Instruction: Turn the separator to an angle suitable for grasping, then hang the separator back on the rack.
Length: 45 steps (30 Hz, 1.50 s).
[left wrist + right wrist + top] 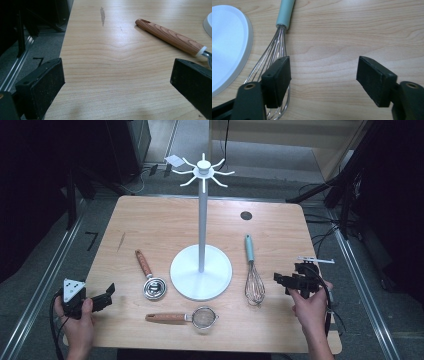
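On the pale wooden table [150, 220]: a tall white hook stand with a round base [201, 270] at the centre, a wire whisk with a pale teal handle [252, 272] just right of the base, a small steel scoop with a wood-grain handle [149, 275] just left of it, and a little mesh strainer with a wooden handle [187, 317] near the front edge. At the front left corner, left gripper [106, 295] with jaws spread wide and empty over bare wood, wood-grain handle ahead to its right. Beside the whisk's wire head, right gripper [281, 279] likewise parted and gripping nothing.
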### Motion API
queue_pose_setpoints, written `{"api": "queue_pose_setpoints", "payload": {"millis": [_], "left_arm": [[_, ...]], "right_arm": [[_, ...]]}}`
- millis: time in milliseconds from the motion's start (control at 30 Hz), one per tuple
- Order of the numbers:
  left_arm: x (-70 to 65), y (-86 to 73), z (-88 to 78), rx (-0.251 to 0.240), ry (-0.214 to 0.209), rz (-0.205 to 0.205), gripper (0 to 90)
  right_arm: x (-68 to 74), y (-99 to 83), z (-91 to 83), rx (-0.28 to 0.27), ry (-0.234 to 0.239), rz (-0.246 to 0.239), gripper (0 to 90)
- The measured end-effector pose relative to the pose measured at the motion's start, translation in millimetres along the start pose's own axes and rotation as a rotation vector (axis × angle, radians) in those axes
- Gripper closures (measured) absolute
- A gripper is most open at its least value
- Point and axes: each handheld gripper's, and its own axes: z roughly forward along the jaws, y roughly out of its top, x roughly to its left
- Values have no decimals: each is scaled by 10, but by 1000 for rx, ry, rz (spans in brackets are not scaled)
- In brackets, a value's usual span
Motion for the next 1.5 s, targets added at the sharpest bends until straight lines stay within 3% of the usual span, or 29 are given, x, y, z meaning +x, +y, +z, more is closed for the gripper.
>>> {"api": "queue_pose_setpoints", "payload": {"millis": [33,67,333,433,500,600,633,667,733,833,1100,1367,1433,1500], "left_arm": [[1,1,0,2,0,1,0],[1,1,0,3,0,2,0],[2,0,1,-1,-2,-2,0],[3,0,0,-1,-1,-2,0],[4,-1,0,-2,-2,-4,0],[3,0,0,-1,-2,-3,0],[3,0,0,-1,-2,-3,0],[4,0,0,-1,-2,-3,0],[7,0,0,-2,-4,-5,0],[9,-1,-1,-3,-5,-7,0],[9,1,1,2,-6,-8,0],[13,2,3,0,-8,-8,0],[13,2,5,-1,-9,-12,0],[16,2,7,-1,-10,-14,0]], "right_arm": [[23,19,11,7,-9,-6,273],[95,64,44,32,-41,-49,240],[233,215,168,70,-56,-101,207],[304,282,202,69,-99,-104,327],[343,333,228,64,-78,-114,352],[387,378,275,56,-91,-130,397],[404,409,295,68,-95,-106,416],[407,452,330,112,-74,-107,491],[417,463,344,128,-66,-112,481],[504,494,423,148,-95,-160,391],[605,598,571,194,-98,-131,396],[758,685,693,205,-96,-150,414],[788,701,736,215,-93,-158,431],[805,718,772,218,-101,-157,520]]}}
